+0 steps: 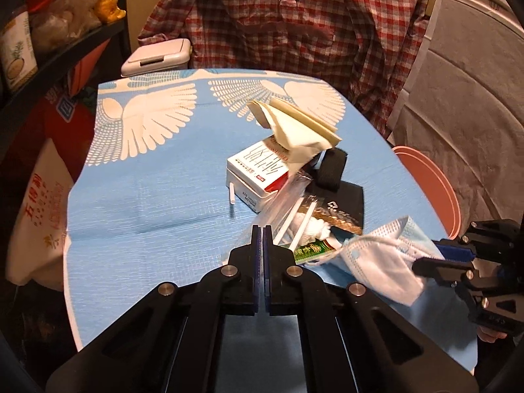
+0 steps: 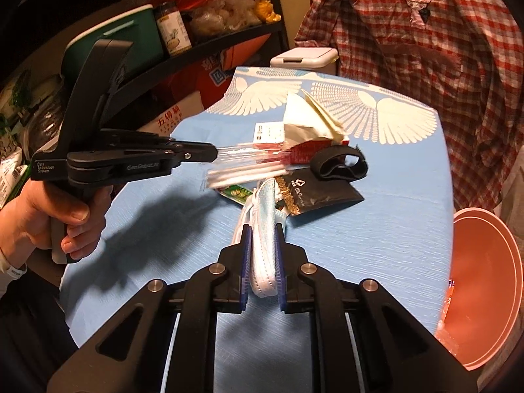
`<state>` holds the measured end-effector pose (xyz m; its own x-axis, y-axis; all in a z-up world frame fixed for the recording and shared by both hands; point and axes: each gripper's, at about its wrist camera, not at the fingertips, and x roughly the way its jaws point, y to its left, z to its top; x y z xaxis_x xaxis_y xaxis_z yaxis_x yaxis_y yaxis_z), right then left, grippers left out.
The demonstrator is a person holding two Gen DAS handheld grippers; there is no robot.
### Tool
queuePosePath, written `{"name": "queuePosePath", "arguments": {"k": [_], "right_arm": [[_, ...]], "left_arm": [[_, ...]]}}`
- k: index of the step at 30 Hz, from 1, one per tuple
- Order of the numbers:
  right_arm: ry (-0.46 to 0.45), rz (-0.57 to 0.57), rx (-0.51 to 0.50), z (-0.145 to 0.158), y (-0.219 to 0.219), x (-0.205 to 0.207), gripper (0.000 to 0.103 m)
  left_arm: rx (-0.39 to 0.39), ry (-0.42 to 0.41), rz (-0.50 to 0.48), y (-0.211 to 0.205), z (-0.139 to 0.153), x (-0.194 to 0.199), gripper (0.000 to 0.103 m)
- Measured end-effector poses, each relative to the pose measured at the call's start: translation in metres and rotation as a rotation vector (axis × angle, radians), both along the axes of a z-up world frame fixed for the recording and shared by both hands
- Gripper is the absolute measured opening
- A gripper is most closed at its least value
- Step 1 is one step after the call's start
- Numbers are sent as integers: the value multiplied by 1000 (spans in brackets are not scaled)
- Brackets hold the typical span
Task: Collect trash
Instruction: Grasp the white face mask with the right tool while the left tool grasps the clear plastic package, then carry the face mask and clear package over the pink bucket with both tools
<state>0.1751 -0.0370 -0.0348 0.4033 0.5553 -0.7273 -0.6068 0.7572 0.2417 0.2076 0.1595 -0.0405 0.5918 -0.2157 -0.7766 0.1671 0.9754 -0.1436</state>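
Note:
My left gripper is shut on a clear plastic bag that holds white sticks; from the right wrist view the left gripper holds the bag lifted above the table. My right gripper is shut on a blue face mask; it also shows at the right of the left wrist view with the mask. On the blue tablecloth lie a red and white box, crumpled paper, a black packet, a black strap and a green wrapper.
An orange bin stands at the table's right edge, with some trash inside. A white lidded bin stands behind the table. Cluttered shelves are on the left. A person in a plaid shirt is behind the table.

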Motion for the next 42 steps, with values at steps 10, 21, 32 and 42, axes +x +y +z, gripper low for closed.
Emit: {"name": "queuePosePath", "arguments": {"k": [10, 21, 32, 42], "right_arm": [[-42, -106, 53, 23, -30, -4, 14], [-88, -223, 108, 45, -67, -10, 14], [-135, -310, 136, 62, -100, -17, 14], [-166, -363, 132, 69, -121, -17, 14]], "left_arm": [[-13, -35, 28, 0, 26, -25, 1], [-30, -75, 81, 0, 51, -49, 1], [-37, -121, 93, -13, 71, -61, 0], [-41, -135, 86, -26, 76, -62, 0]]}}
